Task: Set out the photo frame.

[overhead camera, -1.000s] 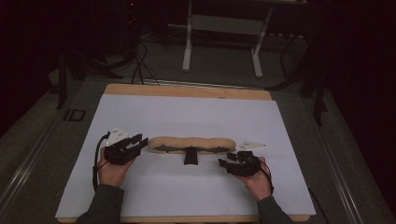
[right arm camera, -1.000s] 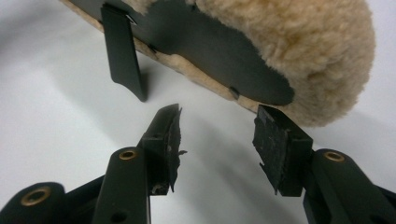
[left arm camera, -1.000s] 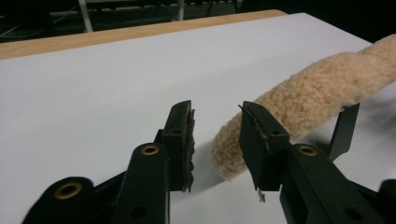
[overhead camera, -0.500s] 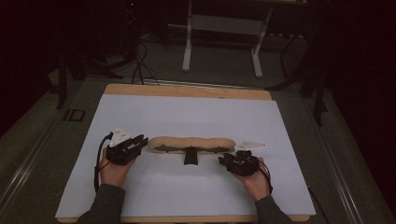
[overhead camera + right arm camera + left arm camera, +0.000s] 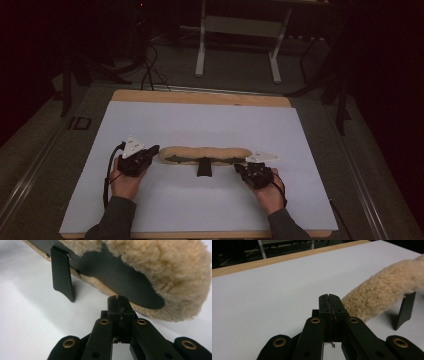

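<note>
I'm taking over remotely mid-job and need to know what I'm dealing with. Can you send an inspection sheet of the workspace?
Surface: white sheet on a wooden board, flat and bare apart from the job's things.
Job's things: long tan fleecy pad lying crosswise at mid-sheet, a black strap hanging from its near side.
Clutter: nothing seen.
Grippers: left gripper at the pad's left end, right gripper at its right end; both jaws have just closed and are shut, nothing between them.
Cables: a black cable trails from the left gripper; more lie on the floor beyond the table.
Surroundings: dark room, white stand legs behind the table.
</note>
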### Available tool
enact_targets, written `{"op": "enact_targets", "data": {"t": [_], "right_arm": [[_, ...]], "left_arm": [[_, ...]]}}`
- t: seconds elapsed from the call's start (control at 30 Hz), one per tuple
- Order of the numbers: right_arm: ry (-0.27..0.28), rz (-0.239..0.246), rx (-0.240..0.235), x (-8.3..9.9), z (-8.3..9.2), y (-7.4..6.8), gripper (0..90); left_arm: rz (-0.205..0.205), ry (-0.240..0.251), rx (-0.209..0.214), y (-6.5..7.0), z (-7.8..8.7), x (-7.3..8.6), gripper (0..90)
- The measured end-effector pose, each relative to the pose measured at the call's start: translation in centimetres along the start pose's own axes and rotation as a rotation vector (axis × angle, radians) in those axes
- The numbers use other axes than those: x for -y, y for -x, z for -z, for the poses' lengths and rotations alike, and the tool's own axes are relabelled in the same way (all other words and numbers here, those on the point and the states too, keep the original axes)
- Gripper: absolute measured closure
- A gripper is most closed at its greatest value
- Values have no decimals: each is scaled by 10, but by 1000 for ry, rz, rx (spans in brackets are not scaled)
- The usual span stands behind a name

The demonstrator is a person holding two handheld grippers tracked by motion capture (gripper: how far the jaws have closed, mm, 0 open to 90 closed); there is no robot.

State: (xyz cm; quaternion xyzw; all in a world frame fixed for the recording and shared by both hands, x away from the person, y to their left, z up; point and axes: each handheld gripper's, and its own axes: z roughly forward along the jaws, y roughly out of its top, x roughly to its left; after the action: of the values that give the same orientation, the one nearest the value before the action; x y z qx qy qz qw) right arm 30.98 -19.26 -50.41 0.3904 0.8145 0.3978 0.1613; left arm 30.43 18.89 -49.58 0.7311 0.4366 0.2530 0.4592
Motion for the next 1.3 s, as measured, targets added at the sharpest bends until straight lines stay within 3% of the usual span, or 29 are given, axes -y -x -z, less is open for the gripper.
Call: {"op": "enact_targets", "data": {"t": [0.13, 0.33, 0.6, 0.77, 0.97, 1.3], "right_arm": [[5, -3, -6, 0, -1, 0, 899], [10, -13, -14, -3, -2, 2, 899], [9, -10, 4, -3, -5, 2, 898], [13, -14, 15, -3, -4, 4, 898], [19, -21, 23, -4, -5, 4, 897], [19, -25, 26, -5, -8, 3, 898]], "left_arm": [[-13, -4, -10, 2, -2, -1, 899], [2, -13, 4, 0, -6, -1, 900], [-6, -14, -26, 0, -8, -1, 885], [23, 4, -23, -3, -7, -1, 896], [-12, -12, -14, 2, -10, -2, 895], [-24, -16, -10, 3, -9, -2, 897]]}}
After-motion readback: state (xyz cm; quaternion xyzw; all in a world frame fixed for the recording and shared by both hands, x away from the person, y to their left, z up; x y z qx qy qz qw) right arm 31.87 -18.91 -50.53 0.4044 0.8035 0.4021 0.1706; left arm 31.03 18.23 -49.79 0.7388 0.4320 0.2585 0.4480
